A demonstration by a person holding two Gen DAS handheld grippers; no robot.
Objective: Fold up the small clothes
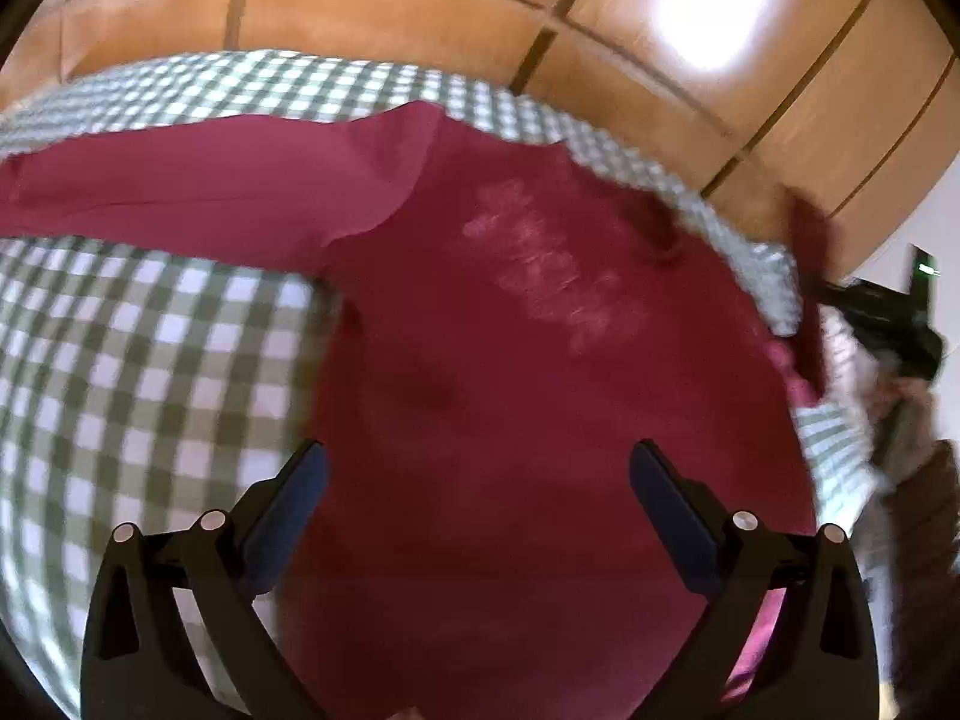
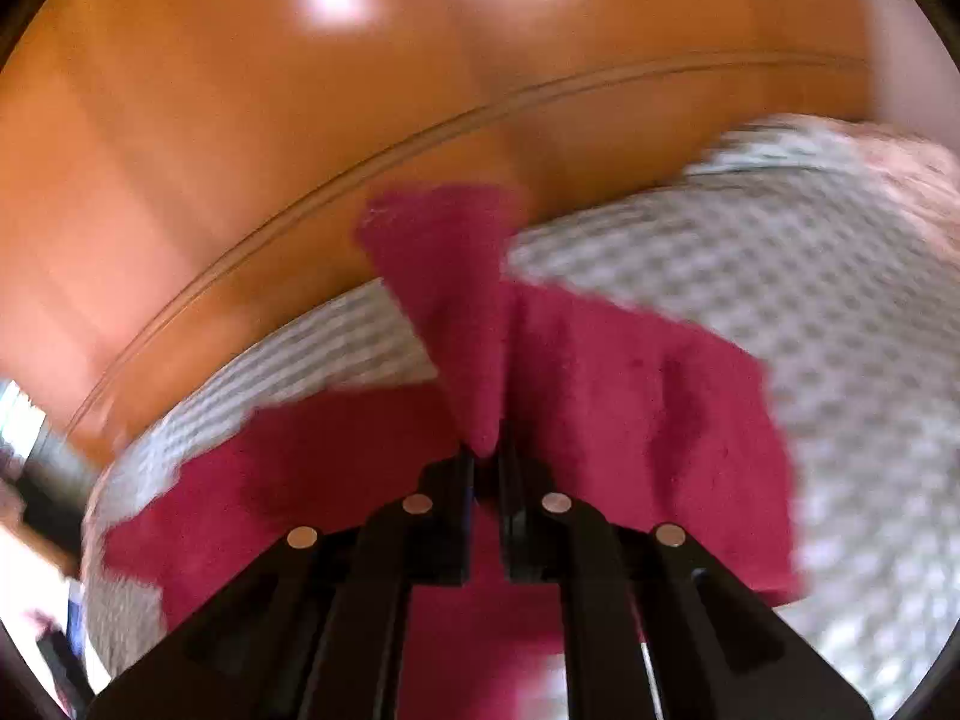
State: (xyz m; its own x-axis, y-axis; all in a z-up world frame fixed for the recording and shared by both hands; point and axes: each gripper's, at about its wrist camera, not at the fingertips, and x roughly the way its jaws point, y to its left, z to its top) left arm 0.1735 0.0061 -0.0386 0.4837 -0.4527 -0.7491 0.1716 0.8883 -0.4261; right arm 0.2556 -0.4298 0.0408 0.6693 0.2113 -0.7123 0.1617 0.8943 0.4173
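A dark red garment lies spread on a green-and-white checked cloth, with a sleeve stretched out to the left and a faint pale print near its middle. My left gripper hovers over its body with the jaws wide apart and nothing between the fingers. In the right wrist view my right gripper is shut on a pinched fold of the same red garment, and a pointed flap of the fabric stands up past the fingertips. At the left wrist view's right edge that gripper shows as a blurred dark shape beside the lifted hem.
Wooden cabinet doors with dark seams rise behind the checked cloth. A person's sleeve shows at the right edge. The checked cloth stretches on to the right of the garment in the right wrist view. Both pictures are motion-blurred.
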